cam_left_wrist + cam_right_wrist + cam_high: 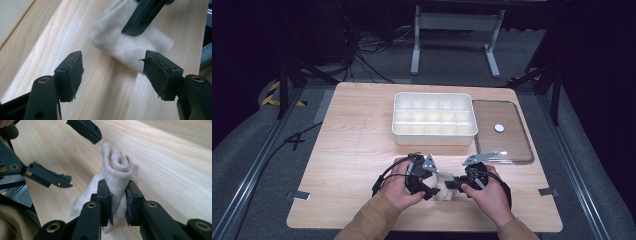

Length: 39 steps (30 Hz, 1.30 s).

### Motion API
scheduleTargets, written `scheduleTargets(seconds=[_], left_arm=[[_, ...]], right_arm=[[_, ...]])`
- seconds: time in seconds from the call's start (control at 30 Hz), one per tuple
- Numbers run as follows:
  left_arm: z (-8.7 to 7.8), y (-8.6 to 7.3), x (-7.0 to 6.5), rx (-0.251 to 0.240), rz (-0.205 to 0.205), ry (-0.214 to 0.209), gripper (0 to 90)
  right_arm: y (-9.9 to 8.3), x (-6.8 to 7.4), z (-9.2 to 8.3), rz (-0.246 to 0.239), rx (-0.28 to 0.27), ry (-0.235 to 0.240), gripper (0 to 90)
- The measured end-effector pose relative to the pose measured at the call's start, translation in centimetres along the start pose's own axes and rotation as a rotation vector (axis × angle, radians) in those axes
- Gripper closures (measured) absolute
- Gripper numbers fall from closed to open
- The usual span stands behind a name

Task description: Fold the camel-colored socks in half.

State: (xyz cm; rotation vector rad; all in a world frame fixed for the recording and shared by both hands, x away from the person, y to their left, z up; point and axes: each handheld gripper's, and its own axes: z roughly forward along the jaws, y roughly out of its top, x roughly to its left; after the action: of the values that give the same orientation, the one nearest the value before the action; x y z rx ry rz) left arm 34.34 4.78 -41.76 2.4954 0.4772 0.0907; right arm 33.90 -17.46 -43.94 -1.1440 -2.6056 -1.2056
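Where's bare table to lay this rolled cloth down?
Bare wood lies left of the white divided tray and between it and the grippers. It is crowded around the cloth, where both grippers meet; the clear lid fills the right.

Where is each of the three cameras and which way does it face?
High view: above the person's side, facing forward and down on the table; both hands and sleeves show.
Left gripper view: on the left gripper, looking along its open fingers at the cloth.
Right gripper view: on the right gripper, its fingers pinching the cloth.
All views share the cloth.
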Motion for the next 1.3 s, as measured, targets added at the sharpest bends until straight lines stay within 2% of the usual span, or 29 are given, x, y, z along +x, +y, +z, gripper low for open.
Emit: scheduleTargets(seconds=[0.2,0.5,0.73,1.3], left_arm=[[-0.8,0.0,0.2,0.004,-0.029,0.005,32.7],[-1.8,-0.2,0.7,-0.002,-0.044,0.023,33.7],[-1.8,-0.2,0.8,-0.007,-0.052,0.022,33.8],[-2.1,-0.4,1.0,-0.015,-0.066,0.029,34.0]], right_arm=[[0.4,0.1,-1.4,-0.016,-0.039,-0.019,76.7],[0.6,-0.1,-2.7,-0.037,-0.073,-0.056,76.4],[0.7,-0.4,-3.7,-0.045,-0.107,-0.076,76.3],[0.6,-1.3,-5.1,-0.059,-0.148,-0.138,76.1]])
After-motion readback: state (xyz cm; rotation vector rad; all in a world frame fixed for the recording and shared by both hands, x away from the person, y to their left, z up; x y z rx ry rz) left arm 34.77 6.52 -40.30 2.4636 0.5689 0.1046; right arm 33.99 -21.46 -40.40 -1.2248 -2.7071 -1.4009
